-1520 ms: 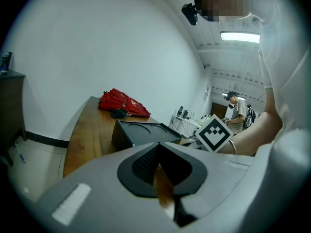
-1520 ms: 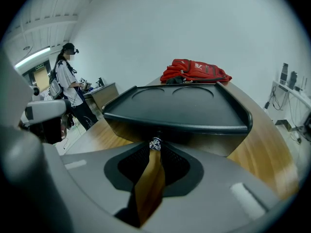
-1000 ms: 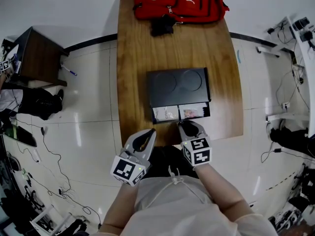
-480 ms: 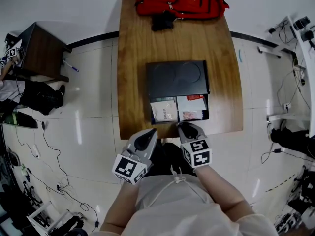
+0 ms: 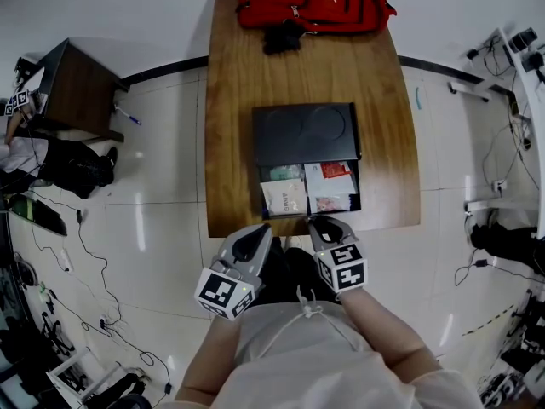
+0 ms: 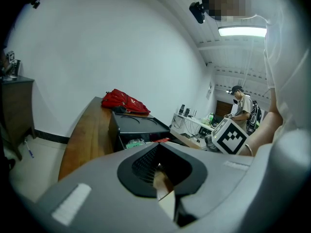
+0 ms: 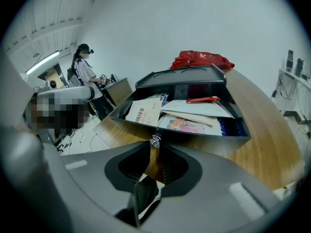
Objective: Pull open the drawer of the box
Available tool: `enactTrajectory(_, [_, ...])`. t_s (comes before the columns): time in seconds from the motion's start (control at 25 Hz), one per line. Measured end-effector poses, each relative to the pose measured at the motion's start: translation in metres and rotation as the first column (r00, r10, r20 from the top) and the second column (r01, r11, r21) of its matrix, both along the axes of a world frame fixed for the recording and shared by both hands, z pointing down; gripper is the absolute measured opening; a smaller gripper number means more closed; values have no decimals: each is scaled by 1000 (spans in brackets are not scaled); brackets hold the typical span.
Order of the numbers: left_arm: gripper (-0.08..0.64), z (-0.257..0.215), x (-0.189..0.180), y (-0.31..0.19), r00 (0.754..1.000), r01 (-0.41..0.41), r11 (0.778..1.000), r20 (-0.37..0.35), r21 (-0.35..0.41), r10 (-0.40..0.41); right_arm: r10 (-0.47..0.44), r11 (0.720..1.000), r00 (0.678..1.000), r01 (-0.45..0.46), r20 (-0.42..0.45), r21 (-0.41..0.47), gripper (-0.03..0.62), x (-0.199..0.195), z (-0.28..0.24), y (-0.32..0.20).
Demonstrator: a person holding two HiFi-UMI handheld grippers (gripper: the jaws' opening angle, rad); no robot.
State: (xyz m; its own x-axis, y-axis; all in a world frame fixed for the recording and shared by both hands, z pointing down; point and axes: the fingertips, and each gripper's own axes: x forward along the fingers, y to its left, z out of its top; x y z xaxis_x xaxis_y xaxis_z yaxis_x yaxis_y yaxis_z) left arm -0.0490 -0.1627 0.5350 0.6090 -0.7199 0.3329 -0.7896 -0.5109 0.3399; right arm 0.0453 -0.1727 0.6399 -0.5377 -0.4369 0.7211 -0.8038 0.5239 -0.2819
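Note:
A black box (image 5: pixel 306 133) stands on the wooden table (image 5: pixel 230 100), its drawer (image 5: pixel 311 216) pulled out toward me and filled with booklets and papers. My right gripper (image 5: pixel 326 222) is at the drawer's front, and its jaws are closing on the small metal knob (image 7: pixel 155 141) pinched between their tips. In the right gripper view the drawer wall (image 7: pixel 194 140) lies just beyond the right gripper (image 7: pixel 155 147). My left gripper (image 5: pixel 255 239) hangs off the table's near edge, shut and empty. In its own view the left gripper (image 6: pixel 158 144) looks toward the box (image 6: pixel 136 125).
A red backpack (image 5: pixel 311 2) lies at the table's far end. A dark side table (image 5: pixel 68 96) stands on the floor to the left. Cables and gear line the floor on both sides. A person (image 7: pixel 85 72) stands in the background.
The drawer has slid further out of the box with my right gripper on its knob, and more of the papers now show. The left gripper has hardly moved.

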Motion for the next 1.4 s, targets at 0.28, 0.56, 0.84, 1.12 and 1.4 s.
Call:
enactTrajectory(0.28, [-5,-2,12,2,1000,-16,1000,-2,11,16,2,1000,1000,-2,7,8,66,3,0,-1])
enactTrajectory(0.56, [-5,-17,7,10,1000,16,998,2,53,-16,1,999,1000,-1,9,54,141,9,-17,3])
enactTrajectory(0.84, [-5,-53,9,8,1000,15,990,-14,139,-13,42,976,995,-59,86,210,114,27,-80,2])
enactTrajectory(1.12, [-5,-79,14,28,1000,-4,983,-25,182,8,-14,935,989,-40,149,352,14,26,-122,25])
enactTrajectory(1.4, [-5,-90,14,102,1000,-2,979,-30,205,9,-54,900,992,-1,114,435,6,22,-144,92])
